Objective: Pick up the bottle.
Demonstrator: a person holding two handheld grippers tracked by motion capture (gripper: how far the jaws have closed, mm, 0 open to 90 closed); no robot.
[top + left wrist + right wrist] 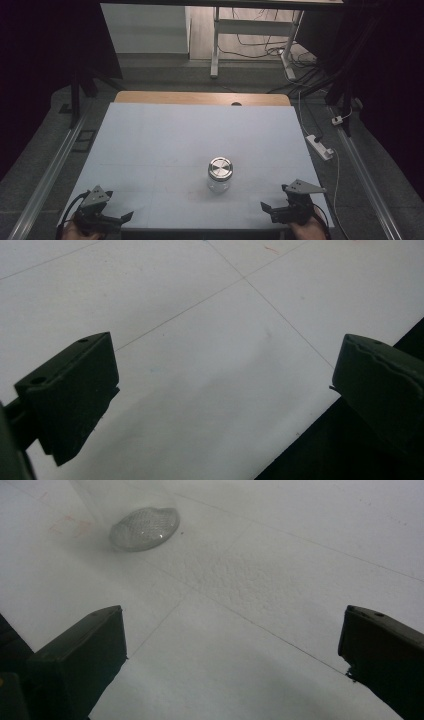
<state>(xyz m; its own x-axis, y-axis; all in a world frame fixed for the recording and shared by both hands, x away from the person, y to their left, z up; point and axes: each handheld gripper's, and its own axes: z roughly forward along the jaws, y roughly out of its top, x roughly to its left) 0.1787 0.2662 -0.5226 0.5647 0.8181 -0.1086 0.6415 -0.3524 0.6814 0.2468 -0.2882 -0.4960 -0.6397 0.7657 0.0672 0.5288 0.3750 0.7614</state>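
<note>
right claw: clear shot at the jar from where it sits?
Probably yes. The right claw rests open at the near edge of the table, with the lidded glass jar upright ahead and to its left. Only bare white surface lies between them, and the jar's base shows beyond its jaws.

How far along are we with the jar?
Nothing looks done yet: the glass jar stands upright mid-table with its metal lid on. Nothing is in hand; the left hand-held gripper and right hand-held gripper sit open at the near table edge, apart from it. Reaching and grasping remain.
</note>
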